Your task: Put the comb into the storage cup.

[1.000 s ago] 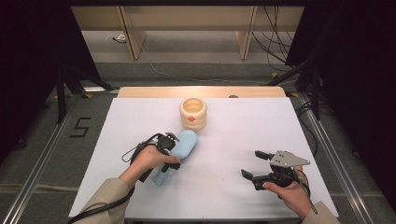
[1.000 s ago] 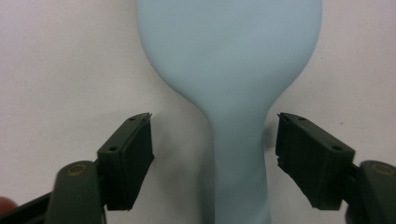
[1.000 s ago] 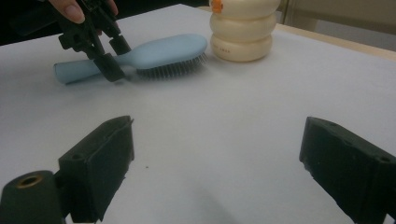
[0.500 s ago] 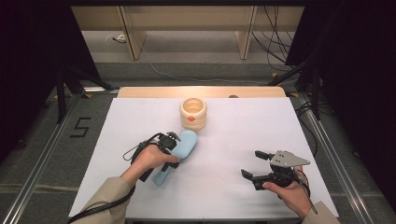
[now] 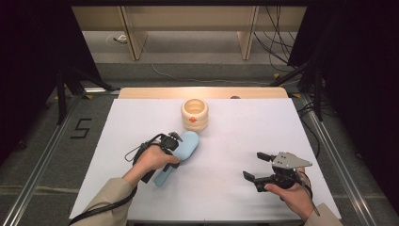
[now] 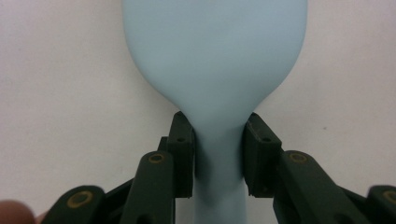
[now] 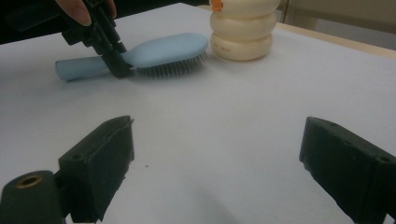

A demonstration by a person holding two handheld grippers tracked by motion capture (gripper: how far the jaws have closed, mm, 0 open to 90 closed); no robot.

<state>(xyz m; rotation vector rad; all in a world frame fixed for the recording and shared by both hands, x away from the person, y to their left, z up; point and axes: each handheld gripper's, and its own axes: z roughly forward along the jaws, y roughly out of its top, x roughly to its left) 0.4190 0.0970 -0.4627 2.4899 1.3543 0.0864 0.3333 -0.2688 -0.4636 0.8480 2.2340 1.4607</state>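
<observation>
From the high view, our left tool (image 5: 173,145) has just been closing on the blue hairbrush (image 5: 184,147) lying left of centre on the worktop (image 5: 235,141), near the cream ringed pot (image 5: 195,114). In the left gripper view its pads (image 6: 183,156) pinch the narrow neck, so the heavy head could swing down on lifting. In the right gripper view our right tool (image 7: 219,163) waits spread and empty, too far right to steady it.

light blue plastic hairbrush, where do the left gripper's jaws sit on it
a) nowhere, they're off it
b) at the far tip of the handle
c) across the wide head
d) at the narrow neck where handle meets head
d: the left gripper, whose jaws have just been closing, has its pads against both sides of the light blue plastic hairbrush at the narrow neck below the head.
</observation>
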